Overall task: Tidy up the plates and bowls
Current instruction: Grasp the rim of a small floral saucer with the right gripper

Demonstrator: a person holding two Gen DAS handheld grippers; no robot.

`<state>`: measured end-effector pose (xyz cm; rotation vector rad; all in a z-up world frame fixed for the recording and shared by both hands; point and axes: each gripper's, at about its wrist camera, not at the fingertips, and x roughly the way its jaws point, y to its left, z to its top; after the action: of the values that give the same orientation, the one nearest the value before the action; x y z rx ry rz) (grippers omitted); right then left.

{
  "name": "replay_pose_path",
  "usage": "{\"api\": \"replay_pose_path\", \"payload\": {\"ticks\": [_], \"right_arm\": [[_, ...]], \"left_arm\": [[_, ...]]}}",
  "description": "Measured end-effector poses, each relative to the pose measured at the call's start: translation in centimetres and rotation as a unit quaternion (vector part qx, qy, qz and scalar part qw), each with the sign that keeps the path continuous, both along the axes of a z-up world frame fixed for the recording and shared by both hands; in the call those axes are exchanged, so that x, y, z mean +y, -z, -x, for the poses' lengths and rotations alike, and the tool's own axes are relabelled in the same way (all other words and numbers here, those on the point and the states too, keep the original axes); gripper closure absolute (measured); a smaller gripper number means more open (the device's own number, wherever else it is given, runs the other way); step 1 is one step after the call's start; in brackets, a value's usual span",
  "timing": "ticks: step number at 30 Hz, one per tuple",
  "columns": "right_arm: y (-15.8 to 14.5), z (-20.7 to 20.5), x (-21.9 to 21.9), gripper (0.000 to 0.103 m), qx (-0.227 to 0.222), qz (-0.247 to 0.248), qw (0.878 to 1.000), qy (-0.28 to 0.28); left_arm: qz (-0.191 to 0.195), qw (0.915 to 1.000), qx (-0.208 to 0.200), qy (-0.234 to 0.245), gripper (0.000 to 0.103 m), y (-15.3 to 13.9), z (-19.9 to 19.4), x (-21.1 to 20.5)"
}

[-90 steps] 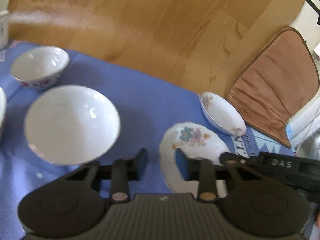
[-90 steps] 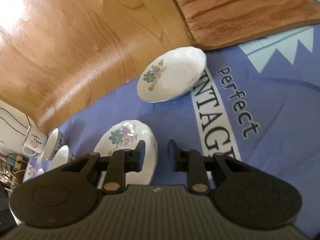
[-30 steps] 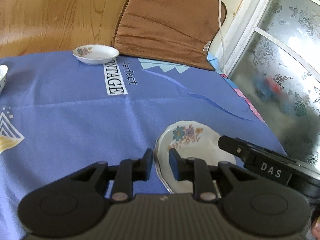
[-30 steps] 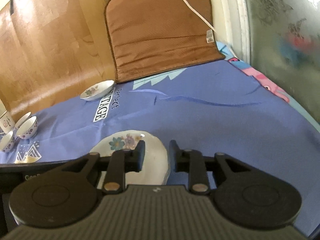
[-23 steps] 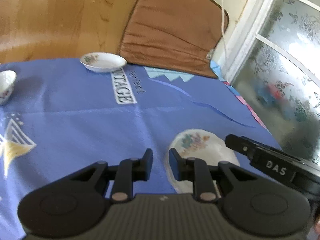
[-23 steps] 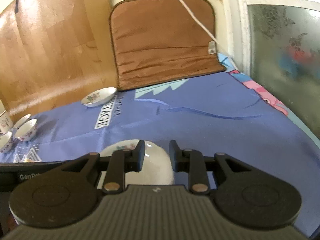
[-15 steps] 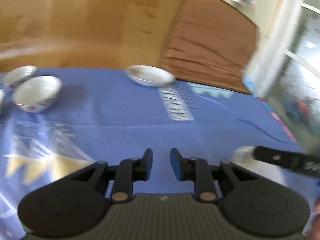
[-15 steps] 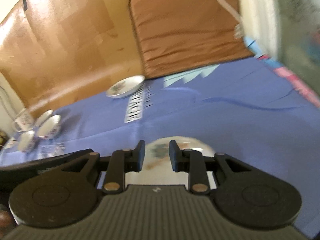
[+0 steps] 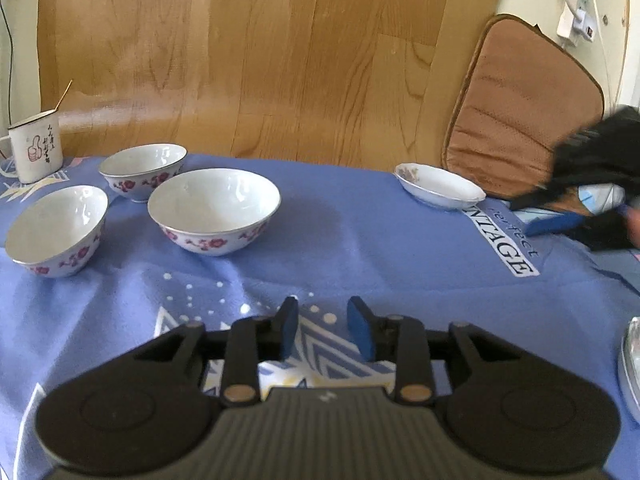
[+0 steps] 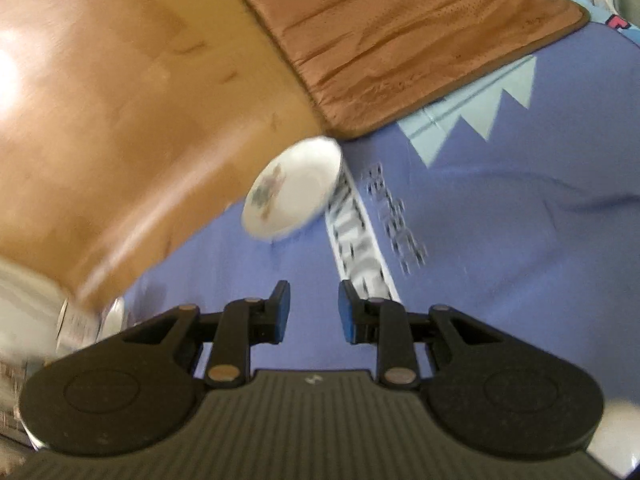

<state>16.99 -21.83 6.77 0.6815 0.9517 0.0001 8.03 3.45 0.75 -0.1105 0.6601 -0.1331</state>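
- Blue cloth covers the surface (image 9: 360, 240); three white bowls with red flowers (image 9: 214, 212) sit at middle left, close together, and could clink.
- Left gripper (image 9: 322, 326) has just been opening, nothing between its fingers.
- Right gripper (image 10: 310, 310), open and empty, faces the small white flowered dish (image 10: 294, 188) in the blurry frame's middle; a fast reach could knock it.

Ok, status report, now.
Left gripper just opening, empty; right gripper open, empty. Three bowls grouped left, small plate by the cushion. Nothing in the way.
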Motion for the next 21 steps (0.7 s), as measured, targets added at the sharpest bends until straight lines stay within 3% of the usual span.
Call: {"api": "replay_pose_path", "payload": {"ticks": [5,12,15,18,21], "right_arm": [[1.4,-5.0,-0.2,0.073,0.020,0.035,0.998,0.038],[3.0,-8.3,-0.2,0.073,0.038,0.034,0.997,0.059],[3.1,-8.8,0.2,0.076,0.038,0.049,0.996,0.060],[2.9,-9.2,0.7,0.089,0.041,0.075,0.995,0.058],[2.7,-9.0,0.8,0.090,0.037,0.088,0.995,0.040]], "left_arm": [[0.025,0.9997,-0.002,-0.005,0.075,0.0,0.1,1.0],[0.027,0.9996,-0.005,-0.004,0.073,0.0,0.0,0.9],[0.034,0.9994,-0.004,-0.006,0.072,0.1,-0.2,1.2],[0.041,0.9991,-0.001,-0.010,0.072,0.1,-0.2,1.4],[0.039,0.9992,-0.002,-0.011,0.072,0.1,-0.2,1.4]]}}
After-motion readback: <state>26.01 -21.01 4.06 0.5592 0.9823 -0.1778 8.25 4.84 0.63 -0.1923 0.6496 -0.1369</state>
